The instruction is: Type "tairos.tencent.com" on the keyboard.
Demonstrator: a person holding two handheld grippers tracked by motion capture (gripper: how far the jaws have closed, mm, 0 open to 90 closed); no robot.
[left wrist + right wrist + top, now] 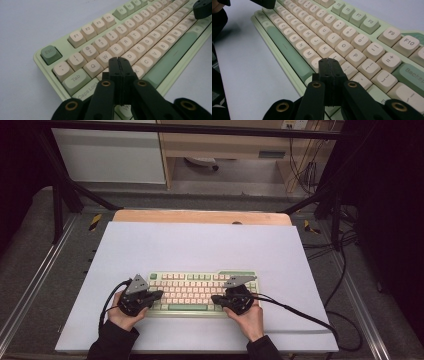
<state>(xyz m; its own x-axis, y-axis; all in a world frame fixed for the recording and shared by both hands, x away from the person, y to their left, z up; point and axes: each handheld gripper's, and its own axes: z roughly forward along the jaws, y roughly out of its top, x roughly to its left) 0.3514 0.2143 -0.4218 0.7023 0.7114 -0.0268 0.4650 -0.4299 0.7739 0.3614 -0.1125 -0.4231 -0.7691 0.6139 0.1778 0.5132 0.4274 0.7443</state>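
Note:
A pale green keyboard (202, 292) with cream keys lies near the front of the white sheet (200, 245). My left gripper (159, 295) hovers over its left end, jaws pressed together and empty, tips above the keyboard's (130, 42) A and S keys. My right gripper (215, 299) is over the right half, also shut and empty, its tips just above the keys near L and the comma on the keyboard (332, 37). The two grippers point toward each other. A hand holds each one.
The white sheet covers a wooden table (200, 216) whose far edge shows. Black cables (310, 320) trail from the right gripper across the sheet's right side. Dark frame bars (65, 195) stand at the back corners.

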